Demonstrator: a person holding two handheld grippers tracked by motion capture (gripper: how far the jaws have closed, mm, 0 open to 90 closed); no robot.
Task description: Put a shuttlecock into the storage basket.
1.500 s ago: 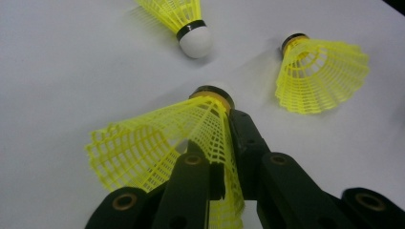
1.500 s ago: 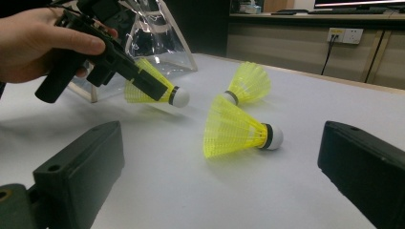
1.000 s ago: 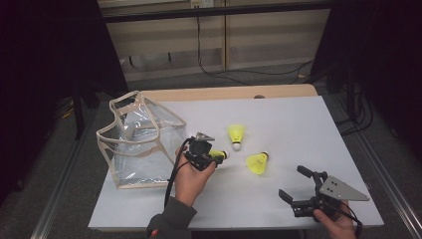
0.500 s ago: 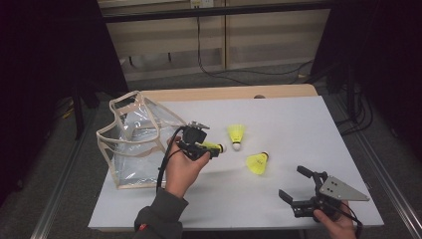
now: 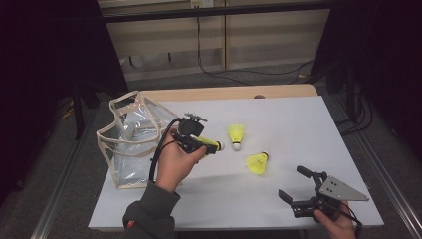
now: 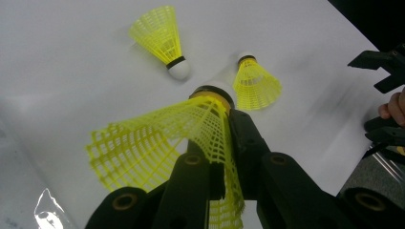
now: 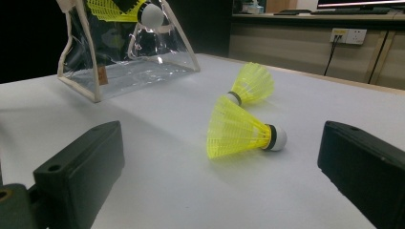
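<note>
My left gripper is shut on a yellow shuttlecock and holds it above the white table, just right of a clear plastic bag. In the left gripper view the jaws pinch the shuttlecock's mesh skirt, its cork end pointing away. Two more yellow shuttlecocks lie on the table to the right. My right gripper rests near the front right corner, open, with nothing between its jaws. In the right gripper view the nearer shuttlecock lies on its side ahead of the jaws.
The clear bag with beige trim stands open-topped at the table's left edge. The white table has bare surface at the back right and front middle. Cables run across the floor behind the table.
My left hand has lifted the shuttlecock off the table and carried it slightly left, toward the bag. The right gripper has stayed where it was.
</note>
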